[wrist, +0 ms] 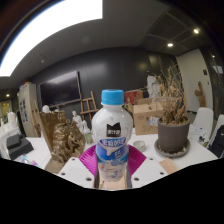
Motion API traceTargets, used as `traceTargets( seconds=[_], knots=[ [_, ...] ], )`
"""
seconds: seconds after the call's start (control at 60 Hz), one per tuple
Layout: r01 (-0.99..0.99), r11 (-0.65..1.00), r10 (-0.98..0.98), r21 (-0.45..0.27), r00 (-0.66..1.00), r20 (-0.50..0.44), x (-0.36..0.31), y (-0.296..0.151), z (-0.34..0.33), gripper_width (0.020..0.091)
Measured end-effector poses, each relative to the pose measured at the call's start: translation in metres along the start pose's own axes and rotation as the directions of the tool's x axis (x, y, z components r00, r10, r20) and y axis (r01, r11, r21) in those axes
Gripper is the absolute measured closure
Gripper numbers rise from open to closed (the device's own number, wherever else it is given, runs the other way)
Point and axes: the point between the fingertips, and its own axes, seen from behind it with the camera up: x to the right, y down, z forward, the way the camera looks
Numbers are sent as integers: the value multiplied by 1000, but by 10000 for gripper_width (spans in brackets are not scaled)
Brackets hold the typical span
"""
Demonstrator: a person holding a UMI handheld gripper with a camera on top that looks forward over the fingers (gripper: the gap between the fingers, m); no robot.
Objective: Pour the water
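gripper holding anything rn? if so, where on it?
Looks like yes: the water bottle, blue cap up, stands upright between the fingers, which appear to press on its lower body at the label, well below the cap. The gripper contact itself is partly hidden.

Gripper [113, 168]: one unit, pointing forward and level, white fingers [76, 174] low at either side. Pink pads [136, 150] partly visible on the inner faces. Both fingers press against a bottle [112, 138], held upright between them.
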Motion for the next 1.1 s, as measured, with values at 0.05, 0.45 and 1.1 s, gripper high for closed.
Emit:
traceTargets(
  seconds=[0.05,0.45,1.1],
  knots=[
    [81,996,-82,-29,996,-36,24,22,1,747],
    [181,954,-212,-239,971,-112,99,171,28,740],
    [55,945,-127,-322,970,-208,61,124,-96,251]
  ],
)
